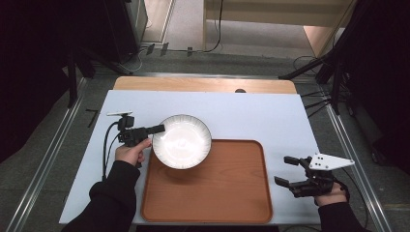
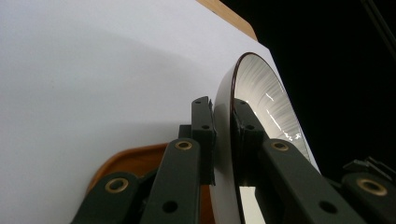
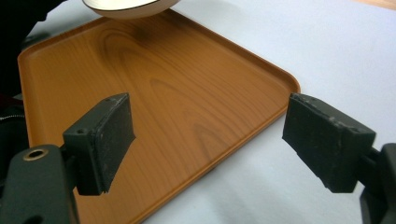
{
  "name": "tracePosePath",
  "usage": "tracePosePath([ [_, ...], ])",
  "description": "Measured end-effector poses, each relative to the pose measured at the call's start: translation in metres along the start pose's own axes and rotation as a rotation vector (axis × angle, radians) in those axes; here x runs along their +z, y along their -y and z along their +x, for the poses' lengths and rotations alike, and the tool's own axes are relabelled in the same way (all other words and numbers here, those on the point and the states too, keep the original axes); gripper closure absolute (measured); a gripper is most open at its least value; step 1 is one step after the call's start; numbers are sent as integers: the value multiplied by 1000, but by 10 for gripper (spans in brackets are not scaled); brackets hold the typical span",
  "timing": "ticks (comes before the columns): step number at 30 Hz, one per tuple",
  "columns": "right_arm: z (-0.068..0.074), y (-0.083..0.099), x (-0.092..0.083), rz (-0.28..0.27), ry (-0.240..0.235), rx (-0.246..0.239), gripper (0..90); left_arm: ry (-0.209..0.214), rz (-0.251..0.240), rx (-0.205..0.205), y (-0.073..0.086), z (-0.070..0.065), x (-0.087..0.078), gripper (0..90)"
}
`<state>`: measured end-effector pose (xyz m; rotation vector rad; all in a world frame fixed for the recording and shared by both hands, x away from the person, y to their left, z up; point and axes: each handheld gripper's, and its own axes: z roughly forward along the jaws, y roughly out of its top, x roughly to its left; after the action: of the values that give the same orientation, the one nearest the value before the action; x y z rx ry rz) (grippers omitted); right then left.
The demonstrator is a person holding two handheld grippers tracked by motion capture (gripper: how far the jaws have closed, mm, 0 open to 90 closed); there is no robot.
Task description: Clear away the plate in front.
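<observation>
White, ribbed bowl (image 1: pixel 182 141) hangs over the wooden tray's (image 1: pixel 227 193) far-left corner, its rim pinched by the left gripper (image 1: pixel 157 129), likely so it can be set down there. Right gripper (image 1: pixel 287 171) waits wide open off the tray's right edge.

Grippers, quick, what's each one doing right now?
Left gripper: closed on the rim of the white bowl.
Right gripper: open, holding nothing, beside the wooden tray.

A round white bowl (image 1: pixel 182 141) with a fine ribbed inner wall and a dark rim, held off the surface at its nine-o'clock edge, overlapping the wooden tray's (image 1: pixel 217 193) eleven-o'clock corner.
</observation>
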<state>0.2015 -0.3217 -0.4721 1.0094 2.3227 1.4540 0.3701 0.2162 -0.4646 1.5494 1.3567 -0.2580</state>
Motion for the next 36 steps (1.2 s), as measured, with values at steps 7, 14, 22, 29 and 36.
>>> tracePosePath([
  [7,0,0,1,5,-3,6,175,2,23,14,11,-6,-4,824],
  [14,0,0,1,8,-7,5,180,24,54,29,25,-15,-7,824],
  [22,0,0,1,14,-10,0,185,30,73,20,36,-17,-4,821],
  [29,1,-1,3,13,-14,-4,185,28,80,31,42,-22,-3,817],
  [36,1,-1,4,21,-17,-11,185,23,99,51,48,-27,5,813],
])
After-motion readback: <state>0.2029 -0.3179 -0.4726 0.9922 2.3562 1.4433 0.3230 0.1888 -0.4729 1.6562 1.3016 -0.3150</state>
